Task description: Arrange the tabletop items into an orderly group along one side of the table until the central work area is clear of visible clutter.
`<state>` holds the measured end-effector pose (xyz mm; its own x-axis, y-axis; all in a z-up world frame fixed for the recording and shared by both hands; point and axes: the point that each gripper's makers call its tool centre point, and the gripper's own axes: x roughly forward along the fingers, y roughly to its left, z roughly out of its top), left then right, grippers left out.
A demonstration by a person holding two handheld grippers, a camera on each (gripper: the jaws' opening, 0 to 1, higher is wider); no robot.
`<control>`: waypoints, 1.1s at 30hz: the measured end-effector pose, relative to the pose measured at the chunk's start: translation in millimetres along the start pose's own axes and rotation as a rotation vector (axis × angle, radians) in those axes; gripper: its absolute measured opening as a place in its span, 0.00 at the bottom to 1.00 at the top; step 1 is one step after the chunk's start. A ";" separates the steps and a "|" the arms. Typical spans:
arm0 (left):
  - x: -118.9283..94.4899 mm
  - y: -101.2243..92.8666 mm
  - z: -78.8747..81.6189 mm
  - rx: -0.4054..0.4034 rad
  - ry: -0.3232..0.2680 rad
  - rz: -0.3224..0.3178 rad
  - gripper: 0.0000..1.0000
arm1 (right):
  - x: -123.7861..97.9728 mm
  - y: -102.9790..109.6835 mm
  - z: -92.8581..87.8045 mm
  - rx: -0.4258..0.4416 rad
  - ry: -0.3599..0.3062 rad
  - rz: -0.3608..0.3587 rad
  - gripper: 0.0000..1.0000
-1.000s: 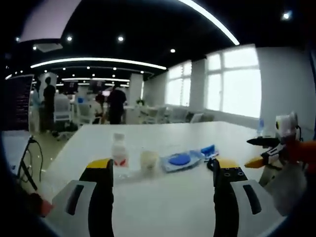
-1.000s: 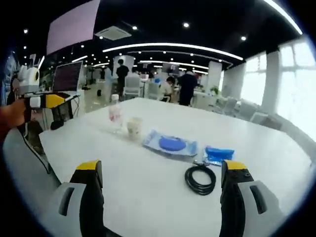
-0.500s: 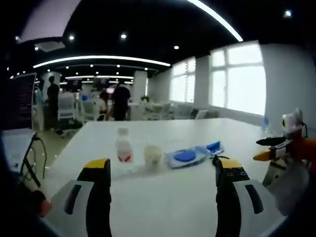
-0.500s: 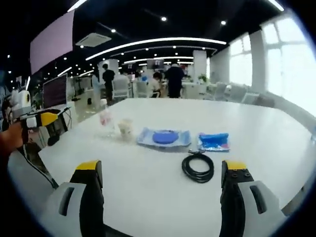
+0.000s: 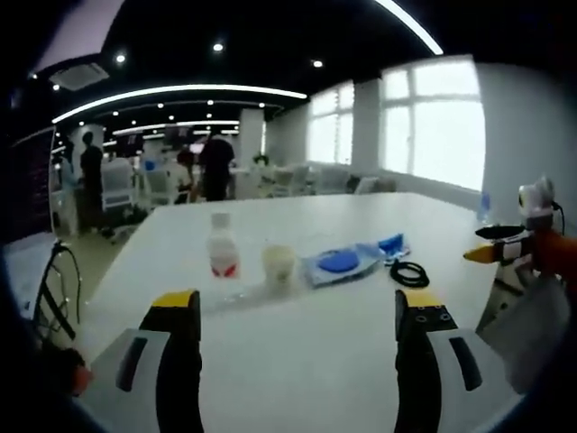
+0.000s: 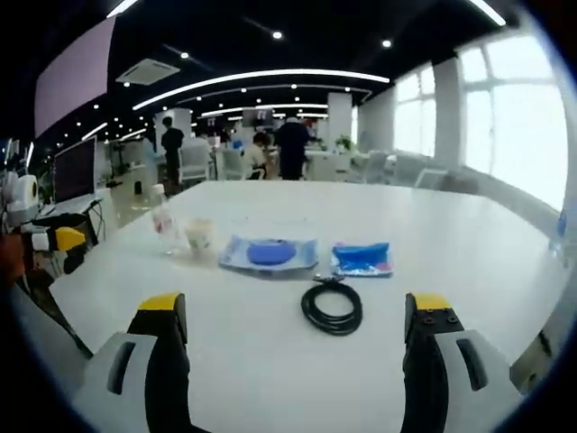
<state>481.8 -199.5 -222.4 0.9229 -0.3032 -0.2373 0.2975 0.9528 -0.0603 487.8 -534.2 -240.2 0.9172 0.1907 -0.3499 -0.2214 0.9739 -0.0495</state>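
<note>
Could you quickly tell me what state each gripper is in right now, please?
Left gripper: open, jaws wide apart, holding nothing, above the table.
Right gripper: open, jaws wide apart, holding nothing, with the cable lying ahead of it.

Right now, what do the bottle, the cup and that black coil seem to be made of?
The bottle looks like clear plastic: see-through, red label. The cup seems paper or thin plastic: pale, matte. The black coil looks like a rubber-sheathed cable: dark, looped, dull.
</note>
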 end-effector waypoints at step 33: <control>-0.7 6.7 -1.2 -0.040 0.001 0.006 0.86 | -1.8 7.1 9.8 -0.011 -0.051 0.038 1.00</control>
<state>482.8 -192.9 -223.8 0.9245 -0.2972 -0.2389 0.2816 0.9546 -0.0975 487.9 -526.5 -230.8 0.9236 0.2335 -0.3040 -0.2595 0.9646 -0.0475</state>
